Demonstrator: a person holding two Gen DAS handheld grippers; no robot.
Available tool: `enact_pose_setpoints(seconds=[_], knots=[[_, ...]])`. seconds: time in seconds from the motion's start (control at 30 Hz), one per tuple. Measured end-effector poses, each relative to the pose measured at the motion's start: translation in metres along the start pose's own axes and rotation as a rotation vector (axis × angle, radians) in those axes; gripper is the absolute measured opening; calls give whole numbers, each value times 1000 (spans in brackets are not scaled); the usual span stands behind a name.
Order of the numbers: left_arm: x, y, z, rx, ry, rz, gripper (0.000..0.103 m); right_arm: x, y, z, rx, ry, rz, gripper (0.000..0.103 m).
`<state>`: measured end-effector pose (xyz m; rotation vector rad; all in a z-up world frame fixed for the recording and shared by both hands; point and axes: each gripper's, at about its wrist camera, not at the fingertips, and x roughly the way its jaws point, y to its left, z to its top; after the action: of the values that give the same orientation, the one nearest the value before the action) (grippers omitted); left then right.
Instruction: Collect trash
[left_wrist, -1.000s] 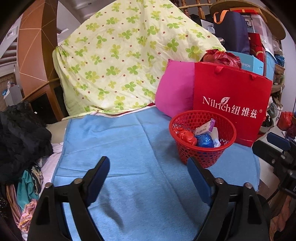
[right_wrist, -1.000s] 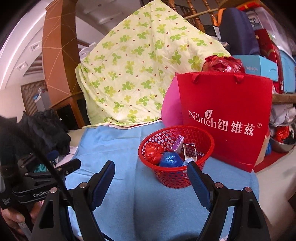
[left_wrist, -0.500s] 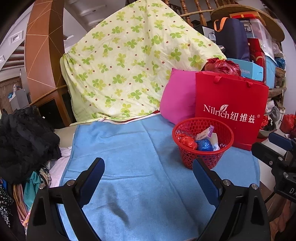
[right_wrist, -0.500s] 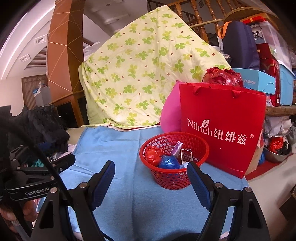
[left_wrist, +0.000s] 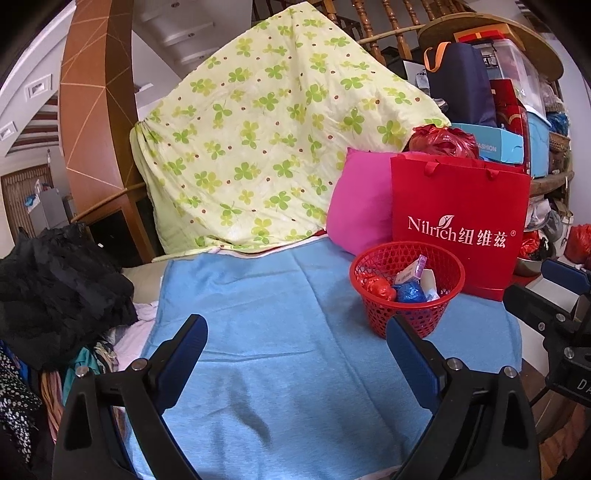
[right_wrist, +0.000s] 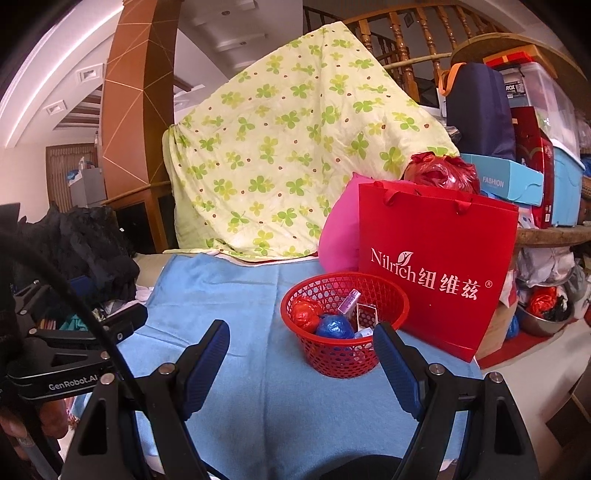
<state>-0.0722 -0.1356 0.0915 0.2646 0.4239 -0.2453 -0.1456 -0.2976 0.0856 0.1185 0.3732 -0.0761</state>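
A round red plastic lattice basket (left_wrist: 406, 286) stood on the nubbly blue towel (left_wrist: 280, 332), touching a glossy red paper bag (left_wrist: 458, 221). It held crumpled red and blue foil balls (right_wrist: 334, 326) and what seemed small cartons. Left gripper (left_wrist: 295, 339) and right gripper (right_wrist: 301, 349) hovered, blue-padded fingers wide apart, holding nothing.

My left gripper (left_wrist: 297, 338) has two black angular arms tipped with dark blue ribbed pads (left_wrist: 192, 338), each arm carrying silver round screws along its top edge. My right gripper (right_wrist: 301, 345) is built the same — black frame, blue pads (right_wrist: 389, 349), silver screws. The left one's black body, seen from the right camera, bears white "GenRobot.AI" lettering, and a black cable (right_wrist: 79, 312) arcs past it.
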Motion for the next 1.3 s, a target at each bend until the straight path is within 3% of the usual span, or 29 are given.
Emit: enact_pose_setpoints(seconds=[1.3], knots=[[-1, 8, -10, 1, 17, 23, 97, 4, -1, -1, -3, 54, -30, 83]])
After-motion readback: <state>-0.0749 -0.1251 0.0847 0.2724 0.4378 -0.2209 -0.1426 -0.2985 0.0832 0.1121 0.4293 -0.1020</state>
